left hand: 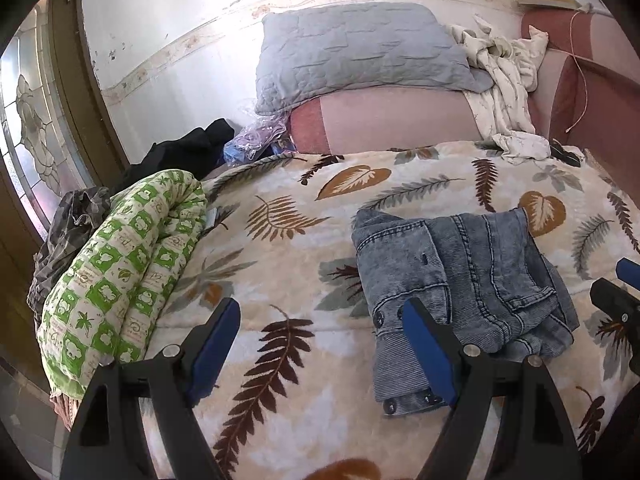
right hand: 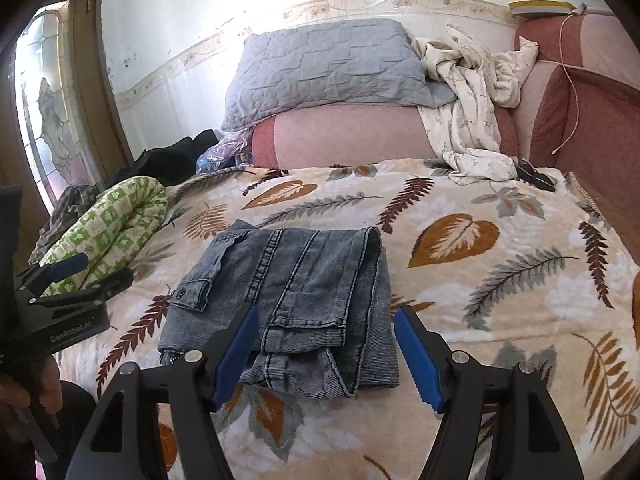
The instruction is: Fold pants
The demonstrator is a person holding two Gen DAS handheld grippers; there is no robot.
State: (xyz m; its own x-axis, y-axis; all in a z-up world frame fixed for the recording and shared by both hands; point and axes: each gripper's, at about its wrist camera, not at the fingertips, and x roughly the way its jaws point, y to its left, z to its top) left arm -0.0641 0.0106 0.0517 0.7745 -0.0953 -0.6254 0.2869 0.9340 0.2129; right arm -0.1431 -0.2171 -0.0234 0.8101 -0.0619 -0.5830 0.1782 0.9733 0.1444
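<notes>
Pants lie folded into a compact grey-blue denim bundle on the blanket, toward its near edge and well away from its far edge, with a buttoned pocket flap on the bundle's left side and the stitched seams running front to back. Both tools are released and hold nothing. The right gripper hangs just above the bundle's near edge, jaws spread wide, its left finger over the denim and its right finger over bare blanket just beside the bundle's right edge; whether either pad touches the cloth cannot be told. The left gripper is likewise spread wide, over the blanket near its near edge and to the left of the pants, its right finger overlapping the bundle's left edge in the left wrist view; in the right wrist view the same tool shows at the far left, gripped by a hand, with both fingers parted and apart from the denim. A rolled green-and-white quilt lies along the blanket's left edge. Beyond the far edge sits a grey pillow on a pink cushion, with a crumpled white cloth draped beside it, reaching down onto the blanket's far right corner.
</notes>
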